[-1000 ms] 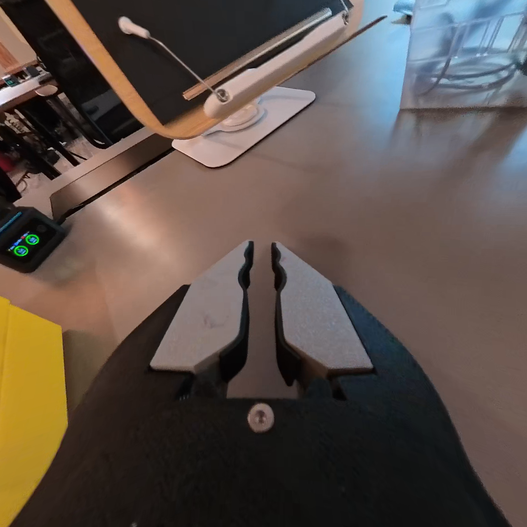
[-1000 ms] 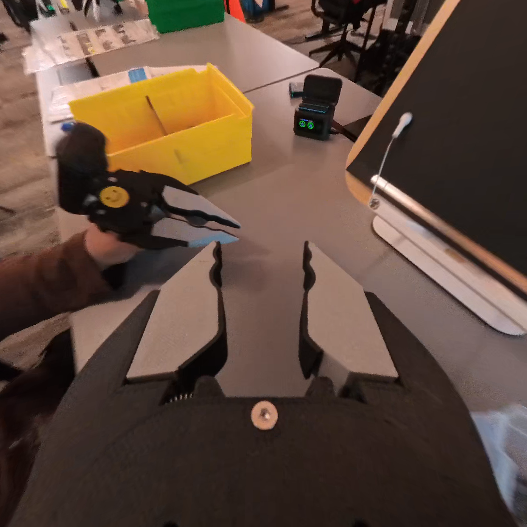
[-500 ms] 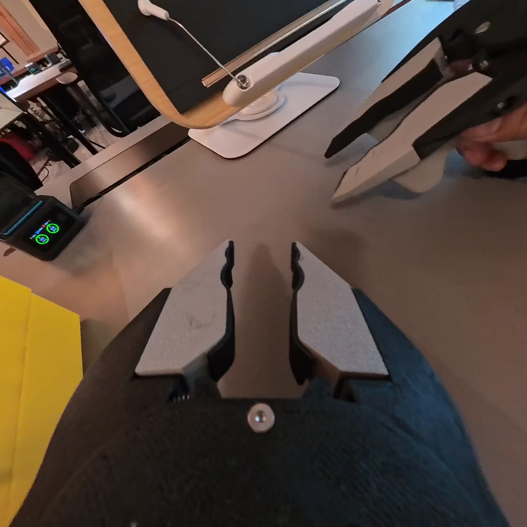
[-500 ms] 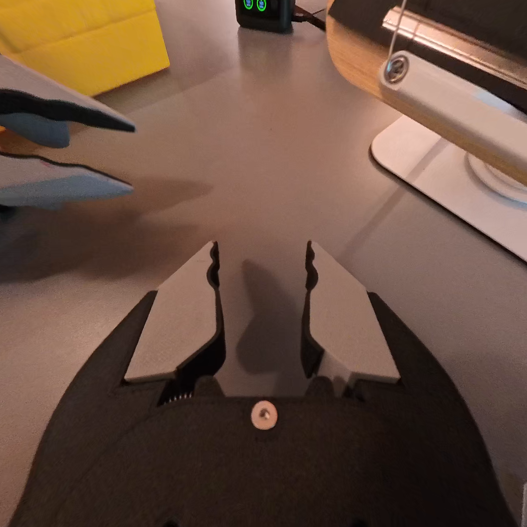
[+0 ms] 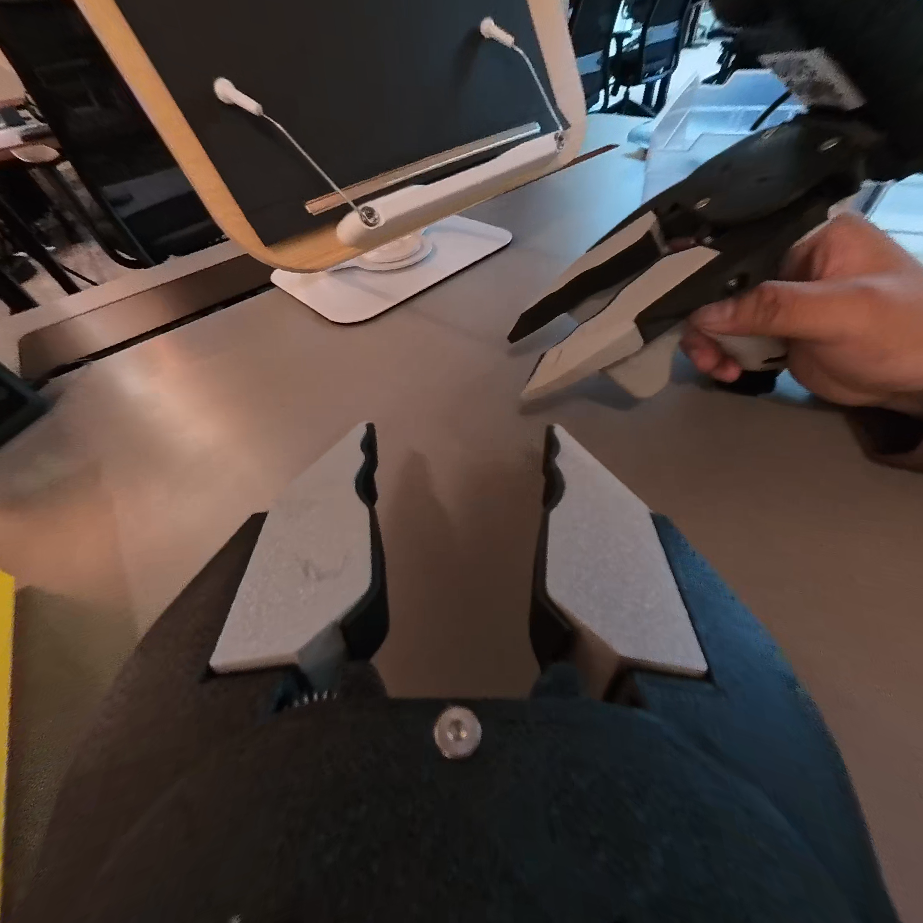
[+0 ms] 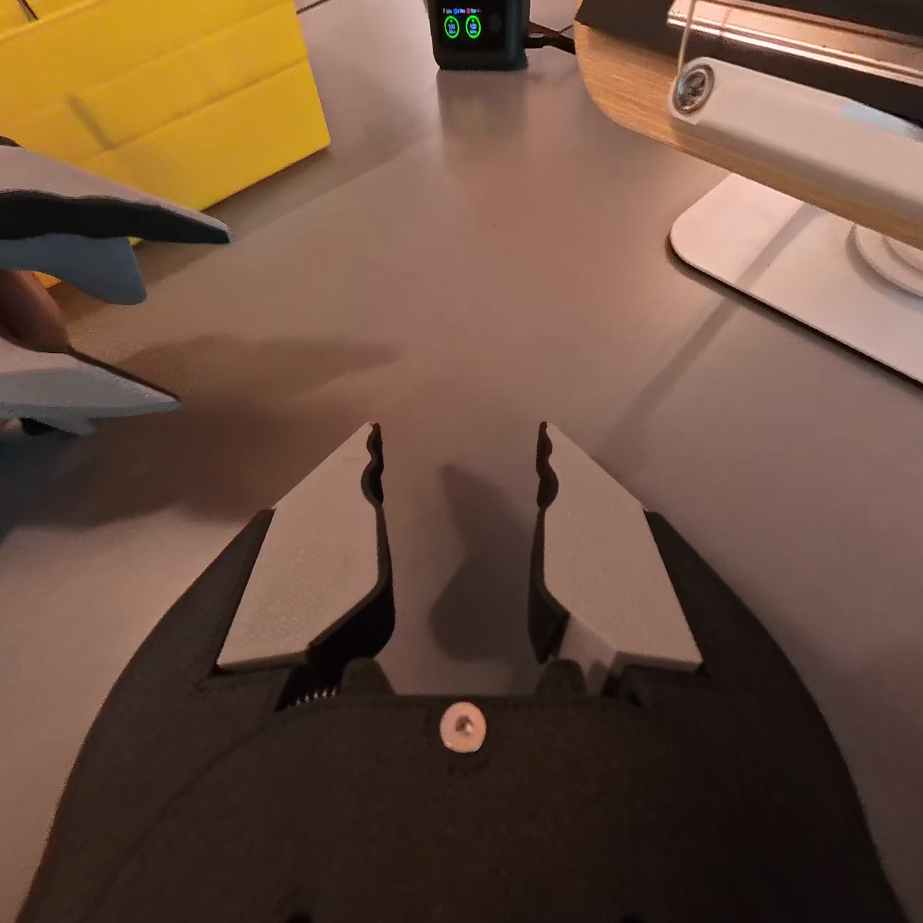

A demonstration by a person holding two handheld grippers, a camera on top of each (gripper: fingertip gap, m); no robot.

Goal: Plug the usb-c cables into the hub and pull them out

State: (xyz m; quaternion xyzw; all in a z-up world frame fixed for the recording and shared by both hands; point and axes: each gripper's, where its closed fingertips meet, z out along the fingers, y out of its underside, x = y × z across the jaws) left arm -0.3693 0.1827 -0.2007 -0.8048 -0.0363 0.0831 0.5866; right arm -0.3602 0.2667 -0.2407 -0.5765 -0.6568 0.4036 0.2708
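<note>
No hub or USB-C cable shows in either view. My left gripper (image 5: 458, 433) is open and empty, low over the grey table (image 5: 649, 499). My right gripper (image 6: 458, 428) is open and empty too, low over the same table. In the left wrist view the right gripper (image 5: 522, 364) comes in from the right, held by a hand (image 5: 819, 324), its jaws apart. In the right wrist view the left gripper (image 6: 200, 319) shows at the left edge, jaws apart. The two grippers point toward each other at an angle, a short way apart.
A stand with a black panel and a wooden rim (image 5: 200, 165) sits on a white base (image 5: 399, 279) at the back. A yellow bin (image 6: 165, 100) stands at the left. A small black device with green rings (image 6: 479, 35) sits behind it.
My left gripper has opened from nearly shut to wide. My right gripper has come down close to the table and near the left one; its opening is unchanged.
</note>
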